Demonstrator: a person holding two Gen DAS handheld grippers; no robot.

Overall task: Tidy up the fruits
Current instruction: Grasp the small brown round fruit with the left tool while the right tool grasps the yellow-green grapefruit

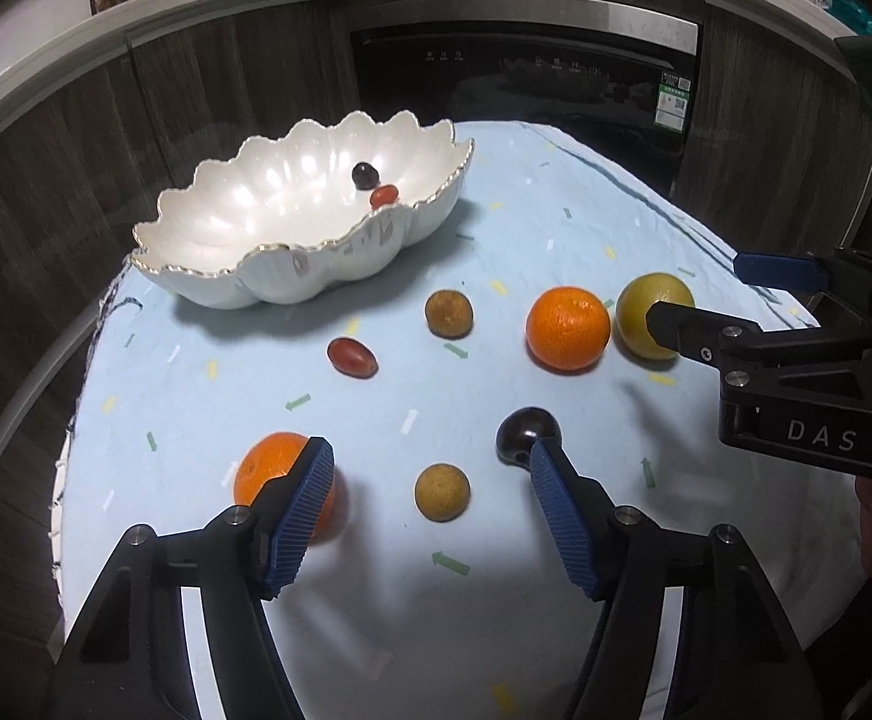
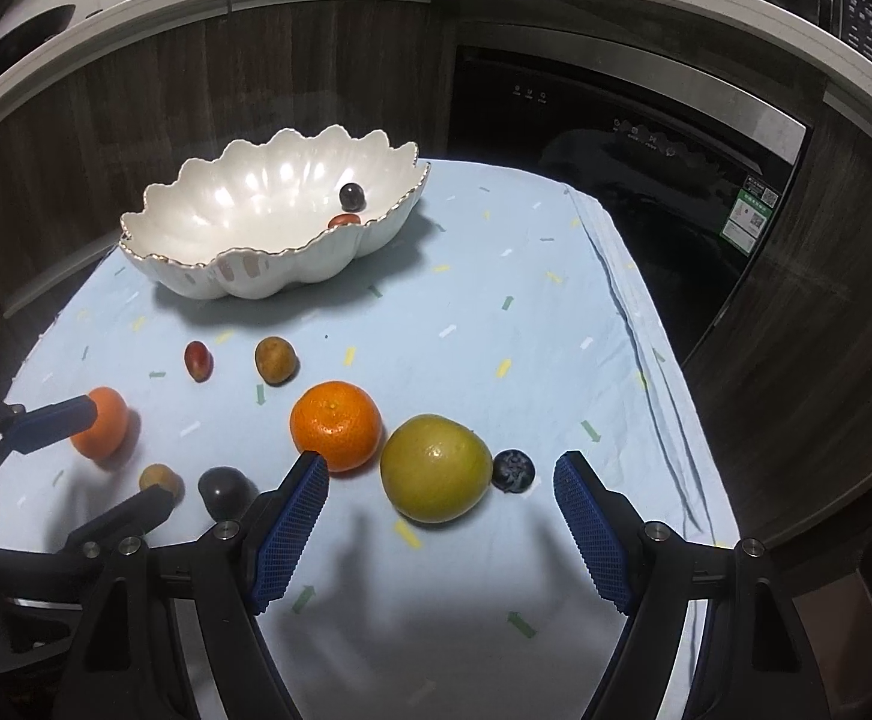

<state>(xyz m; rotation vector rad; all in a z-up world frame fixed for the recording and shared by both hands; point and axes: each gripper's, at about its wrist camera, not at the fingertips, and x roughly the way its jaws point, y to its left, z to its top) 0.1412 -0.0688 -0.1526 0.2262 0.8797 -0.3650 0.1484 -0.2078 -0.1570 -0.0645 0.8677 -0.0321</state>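
Observation:
My left gripper (image 1: 429, 456) is open low over the light blue cloth, with a small brown fruit (image 1: 442, 492) lying untouched between its fingers. An orange (image 1: 267, 468) sits just outside its left finger and a dark round fruit (image 1: 526, 429) by its right. My right gripper (image 2: 440, 462) is open astride a yellow-green fruit (image 2: 436, 468), with gaps on both sides. Another orange (image 2: 335, 426) is beside its left finger and a blueberry (image 2: 514, 471) by its right. The white scalloped bowl (image 1: 291, 282) at the back holds a dark grape (image 1: 363, 175) and a red one (image 1: 383, 196).
A red oval fruit (image 1: 351, 358) and a second brown fruit (image 1: 448, 313) lie mid-cloth in front of the bowl. Dark cabinets and a black appliance door (image 1: 526, 90) stand behind the table. The cloth's folded edge (image 2: 634, 324) runs down the right side.

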